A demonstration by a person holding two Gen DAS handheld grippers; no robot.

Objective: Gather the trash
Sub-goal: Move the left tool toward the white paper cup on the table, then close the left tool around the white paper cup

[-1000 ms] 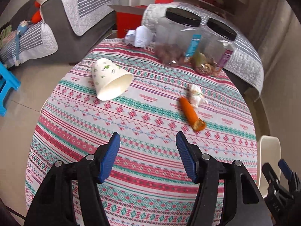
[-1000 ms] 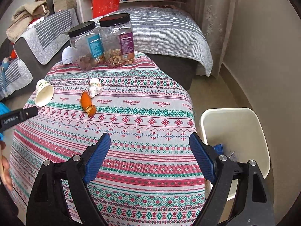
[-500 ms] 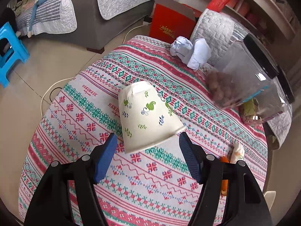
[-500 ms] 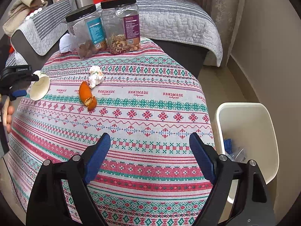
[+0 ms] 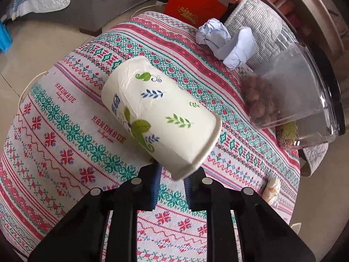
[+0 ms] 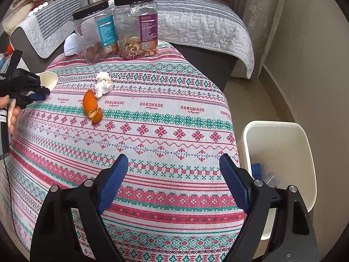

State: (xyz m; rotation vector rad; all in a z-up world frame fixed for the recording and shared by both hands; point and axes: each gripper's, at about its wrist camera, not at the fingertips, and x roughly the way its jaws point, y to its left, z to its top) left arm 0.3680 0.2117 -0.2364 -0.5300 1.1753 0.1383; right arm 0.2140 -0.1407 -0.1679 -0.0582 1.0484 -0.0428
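A white paper cup (image 5: pixel 157 118) with leaf prints lies on its side on the patterned tablecloth (image 5: pixel 65 135). My left gripper (image 5: pixel 172 174) is shut on the cup's rim, which is pinched between the blue pads. The cup also shows in the right wrist view (image 6: pixel 49 79), with the left gripper (image 6: pixel 36 95) on it. My right gripper (image 6: pixel 174 174) is open and empty above the table's near edge. An orange peel (image 6: pixel 91 107) and a crumpled white wrapper (image 6: pixel 102 84) lie mid-table. A white trash bin (image 6: pixel 281 144) stands on the floor to the right of the table.
Two clear jars with black lids (image 6: pixel 96 32) (image 6: pixel 137 26) stand at the table's far edge. Crumpled white-blue paper (image 5: pixel 226 41) lies beside them. A grey quilted sofa (image 6: pixel 200 21) is behind the table, and a red box (image 5: pixel 194 8) sits on the floor.
My left gripper moved onto the cup and closed on its rim; it was open half a second ago. My right gripper stayed open and shifted little.
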